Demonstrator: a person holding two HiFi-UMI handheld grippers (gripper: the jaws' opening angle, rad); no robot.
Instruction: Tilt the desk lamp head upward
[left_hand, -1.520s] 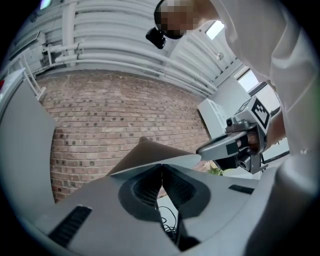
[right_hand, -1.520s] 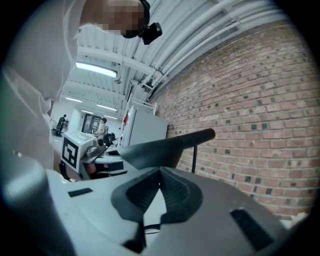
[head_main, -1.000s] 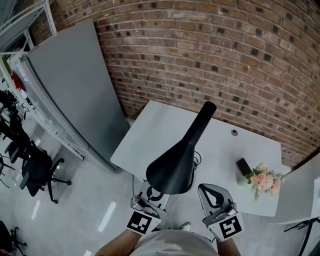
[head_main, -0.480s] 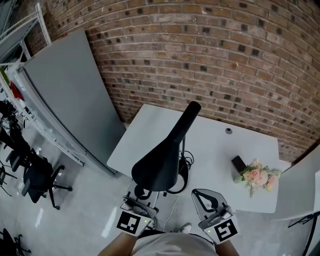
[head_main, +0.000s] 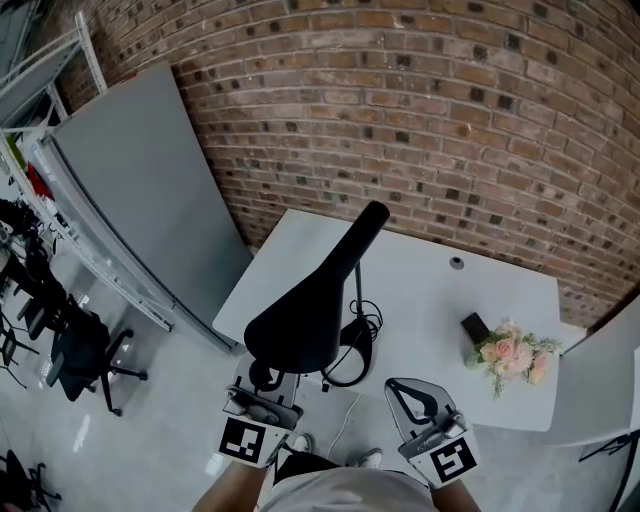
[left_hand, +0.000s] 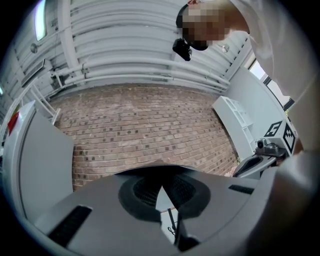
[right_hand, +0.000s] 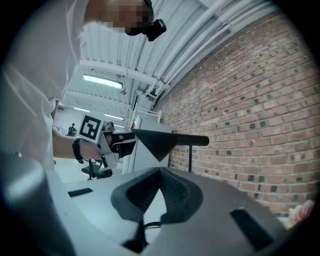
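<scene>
The black desk lamp head is a wide cone on a thin stem over the white table. Its neck points toward the brick wall. My left gripper sits under the head's wide rim, with its jaw tips hidden there in the head view. In the left gripper view the left gripper is shut with nothing between its jaws. The right gripper view shows the left gripper at the rim of the lamp head; contact is unclear. My right gripper is shut, empty and apart from the lamp.
A bunch of pink flowers and a small black object lie at the table's right. The lamp's cable coils near its base. A grey panel leans on the brick wall at the left, and office chairs stand beyond it.
The left gripper has shifted left and stays beneath the lamp head, which now sits lower and further left in the head view. The right gripper has hardly moved.
</scene>
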